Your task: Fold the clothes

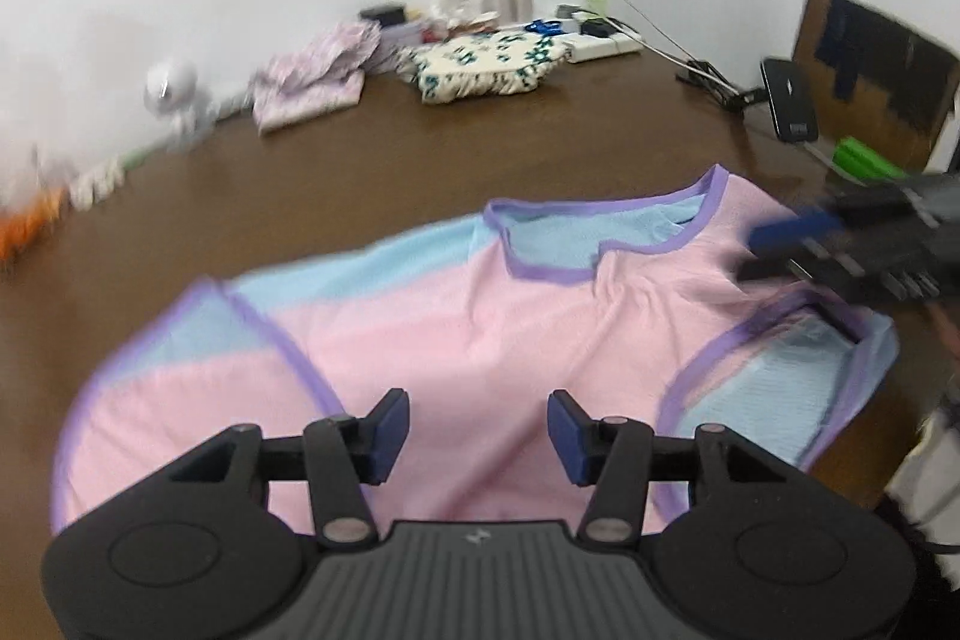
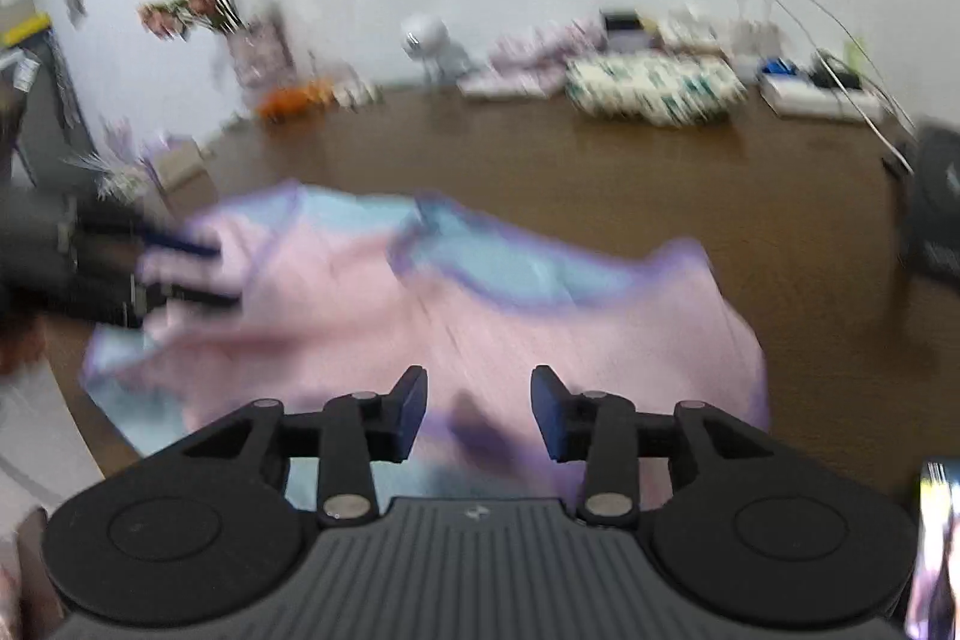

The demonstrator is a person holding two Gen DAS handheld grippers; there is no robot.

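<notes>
Shirt (image 1: 480, 328) lying spread on desk (image 1: 540, 142), neckline at 12 o'clock, sleeves at 9 and 3. Pink-blue knit looking light, soft, limp; likely sagging and creasing when lifted. Left gripper (image 1: 478, 436) and right gripper (image 2: 479, 415) hovering over cloth, jaws part-open, gripping nothing. Best hold, judging: purple-bound sleeve edges or hem corners, pinching both layers.

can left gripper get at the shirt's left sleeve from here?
Probably yes. The left gripper is open and empty above the pink shirt; the sleeve lies flat beside it, uncovered.
</notes>
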